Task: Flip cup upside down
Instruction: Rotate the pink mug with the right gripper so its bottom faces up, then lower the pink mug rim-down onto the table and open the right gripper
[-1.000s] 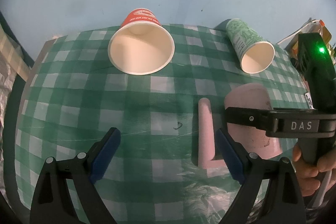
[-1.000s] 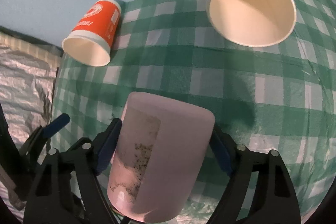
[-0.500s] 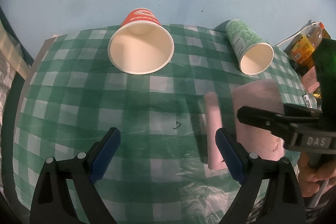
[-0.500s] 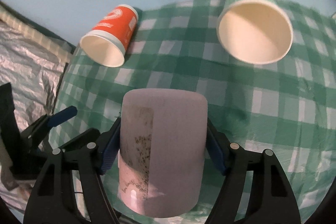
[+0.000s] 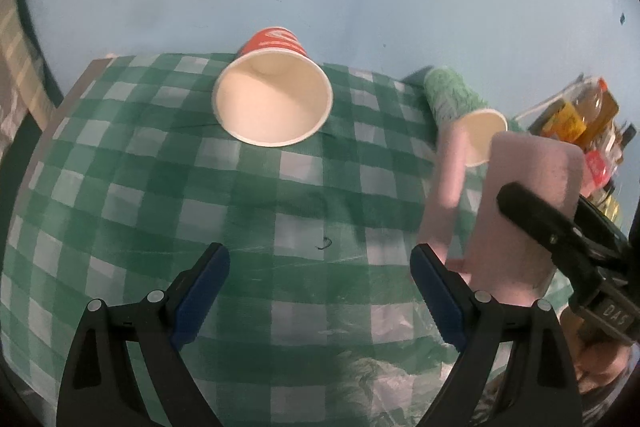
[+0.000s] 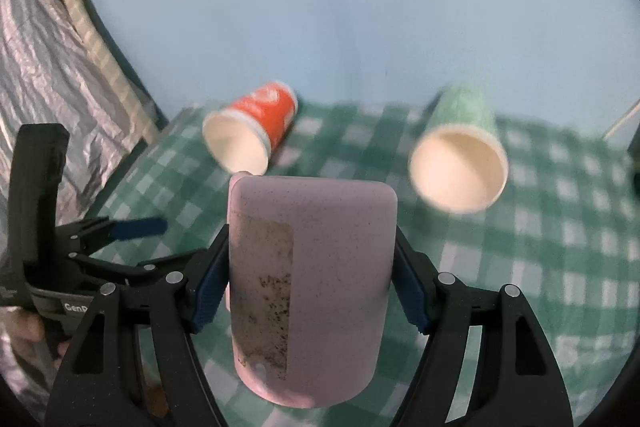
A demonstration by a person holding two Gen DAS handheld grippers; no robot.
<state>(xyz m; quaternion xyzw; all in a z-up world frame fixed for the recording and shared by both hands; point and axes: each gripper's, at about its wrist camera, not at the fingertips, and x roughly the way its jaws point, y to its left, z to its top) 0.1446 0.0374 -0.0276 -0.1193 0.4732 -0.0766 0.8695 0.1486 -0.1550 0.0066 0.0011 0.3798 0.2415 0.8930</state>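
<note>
My right gripper (image 6: 308, 291) is shut on a pink mug (image 6: 308, 275) with a worn label patch, its closed base pointing forward and tilted up, held above the green checked tablecloth (image 6: 560, 235). In the left wrist view the pink mug (image 5: 528, 211) shows at the right with its handle (image 5: 444, 195) toward the left, clamped by the right gripper (image 5: 560, 239). My left gripper (image 5: 320, 283) is open and empty, low over the tablecloth (image 5: 160, 187).
An orange paper cup (image 5: 274, 99) (image 6: 252, 131) and a green paper cup (image 5: 464, 115) (image 6: 460, 163) lie on their sides at the back, mouths toward me. Bottles and packets (image 5: 580, 119) stand at the far right. A blue wall is behind; silver foil (image 6: 36, 67) is at left.
My right gripper has lifted the pink mug off the cloth and tipped it upward, base rising. The left gripper has stayed open, shifting slightly.
</note>
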